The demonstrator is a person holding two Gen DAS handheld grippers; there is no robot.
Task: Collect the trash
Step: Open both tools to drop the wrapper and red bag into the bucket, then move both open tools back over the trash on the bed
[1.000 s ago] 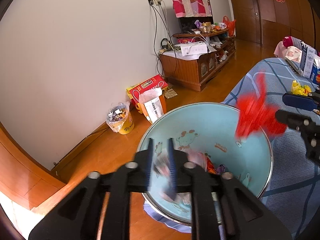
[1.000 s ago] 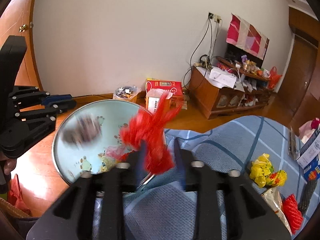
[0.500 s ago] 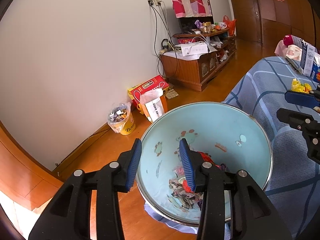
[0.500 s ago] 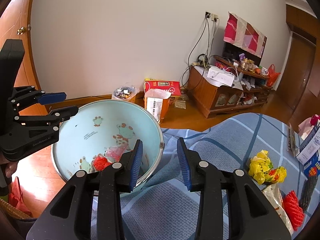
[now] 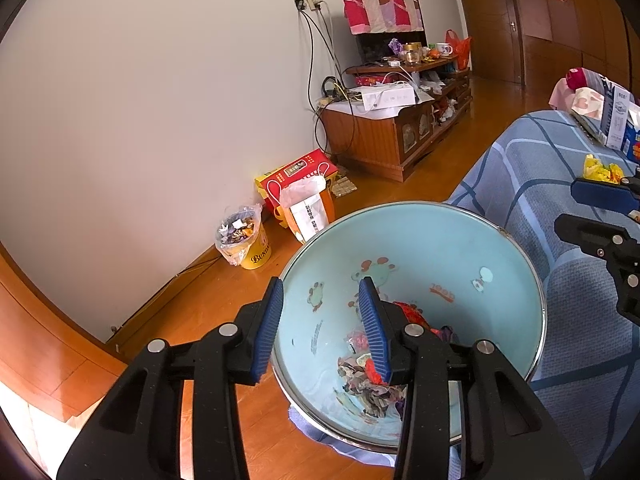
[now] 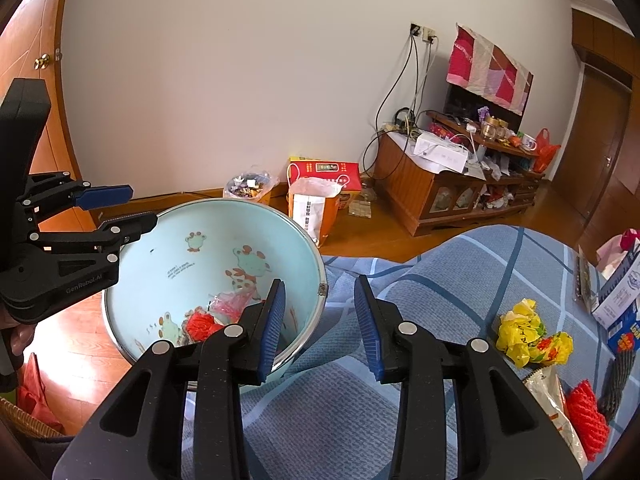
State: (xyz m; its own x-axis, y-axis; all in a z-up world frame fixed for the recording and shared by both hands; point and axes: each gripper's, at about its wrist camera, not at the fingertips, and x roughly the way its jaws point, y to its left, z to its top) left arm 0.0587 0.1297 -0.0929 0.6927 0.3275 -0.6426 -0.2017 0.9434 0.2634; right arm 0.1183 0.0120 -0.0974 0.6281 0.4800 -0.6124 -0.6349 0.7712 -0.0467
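A wooden cabinet [image 6: 448,196] stands against the wall — a red box [image 6: 324,174] on the floor beside it.

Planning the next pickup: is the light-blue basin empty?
No. The light-blue basin holds a small pile of crumpled wrappers and red netting at its bottom.

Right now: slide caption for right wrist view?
Open right gripper over blue blanket, beside trash-filled basin.
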